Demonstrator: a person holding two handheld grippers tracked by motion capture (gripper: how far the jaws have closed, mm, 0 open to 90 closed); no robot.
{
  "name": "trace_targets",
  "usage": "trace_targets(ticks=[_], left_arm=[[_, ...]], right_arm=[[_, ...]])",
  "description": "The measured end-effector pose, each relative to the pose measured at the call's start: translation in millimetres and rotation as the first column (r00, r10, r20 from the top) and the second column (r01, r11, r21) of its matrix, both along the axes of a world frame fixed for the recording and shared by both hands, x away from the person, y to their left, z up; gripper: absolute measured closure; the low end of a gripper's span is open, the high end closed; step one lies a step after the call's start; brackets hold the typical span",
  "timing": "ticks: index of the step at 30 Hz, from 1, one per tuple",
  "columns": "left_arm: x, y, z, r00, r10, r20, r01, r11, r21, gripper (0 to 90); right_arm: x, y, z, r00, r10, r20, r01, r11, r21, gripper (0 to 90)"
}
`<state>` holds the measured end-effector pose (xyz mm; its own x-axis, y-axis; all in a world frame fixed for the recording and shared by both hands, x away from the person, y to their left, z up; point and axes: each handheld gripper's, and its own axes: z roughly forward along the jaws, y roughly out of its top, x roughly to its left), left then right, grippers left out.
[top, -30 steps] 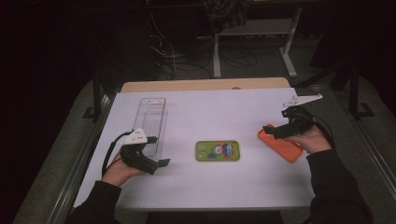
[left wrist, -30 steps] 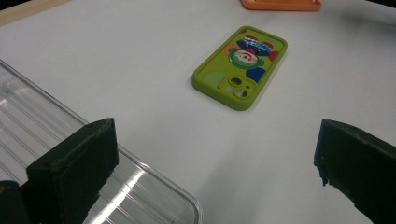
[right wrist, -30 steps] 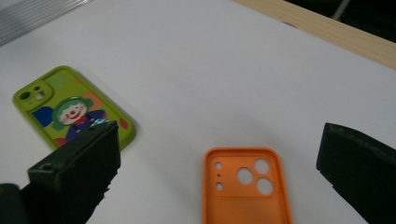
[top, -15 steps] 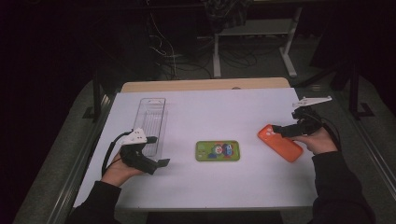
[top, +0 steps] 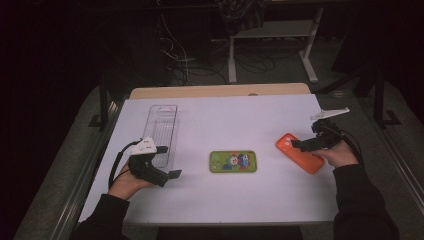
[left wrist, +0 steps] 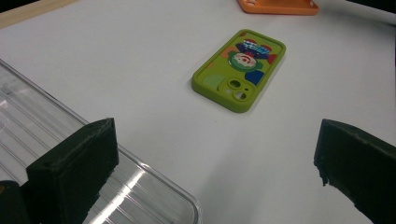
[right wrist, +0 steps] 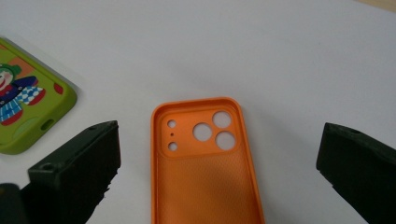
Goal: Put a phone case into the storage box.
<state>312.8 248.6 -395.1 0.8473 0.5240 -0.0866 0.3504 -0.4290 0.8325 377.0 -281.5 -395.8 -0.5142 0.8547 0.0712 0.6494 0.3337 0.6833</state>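
Note:
An orange phone case (top: 300, 154) lies inside-up at the right of the white table; its camera holes show in the right gripper view (right wrist: 205, 177). My right gripper (top: 300, 145) stands open over the case's near end, its jaws (right wrist: 219, 149) wide apart on either side with nothing between them. A green phone case with a cartoon clown (top: 233, 161) lies flat at the middle of the table (left wrist: 238, 70). My left gripper (top: 172, 174) rests open at the front left, its jaws (left wrist: 210, 177) pointing toward the green case.
A clear ribbed plastic tray (top: 163, 127) lies lengthwise at the left, and its near corner (left wrist: 154, 191) sits just under my left jaw. The white table (top: 240, 120) has a wooden strip along its far edge. Dark floor, cables and a stand lie beyond.
My right gripper has drawn back a little to the right and nearer to me; the orange case stays where it lay. The left gripper has not moved.

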Motion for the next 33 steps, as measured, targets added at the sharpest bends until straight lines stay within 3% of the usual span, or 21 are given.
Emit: trace_targets(ticks=[11,14,20,22,33], left_arm=[[0.1,0.2,0.1,1.0000,0.000,0.000,0.000,1.0000,-0.002,0.0],[-0.1,-0.2,0.1,1.0000,0.000,-0.001,0.000,1.0000,-0.005,0.0],[0.1,0.0,0.1,1.0000,0.000,-0.001,0.000,1.0000,-0.003,0.0],[-0.1,-0.1,0.1,1.0000,-0.001,-0.001,0.001,1.0000,-0.004,0.0],[0.0,-0.9,-0.4,1.0000,-0.007,0.002,0.007,1.0000,-0.002,0.0]], right_arm=[[0.7,4.6,-12.8,0.9984,0.024,-0.052,-0.026,0.999,-0.041,0.0],[0.7,6.5,-20.1,0.9962,0.033,-0.080,-0.039,0.997,-0.067,0.1],[2.5,8.8,-28.2,0.9944,0.052,-0.092,-0.062,0.992,-0.108,0.1],[2.2,10.5,-33.9,0.9916,0.049,-0.119,-0.064,0.990,-0.124,0.1],[1.7,14.4,-41.6,0.9829,0.071,-0.170,-0.095,0.986,-0.136,1.5]])
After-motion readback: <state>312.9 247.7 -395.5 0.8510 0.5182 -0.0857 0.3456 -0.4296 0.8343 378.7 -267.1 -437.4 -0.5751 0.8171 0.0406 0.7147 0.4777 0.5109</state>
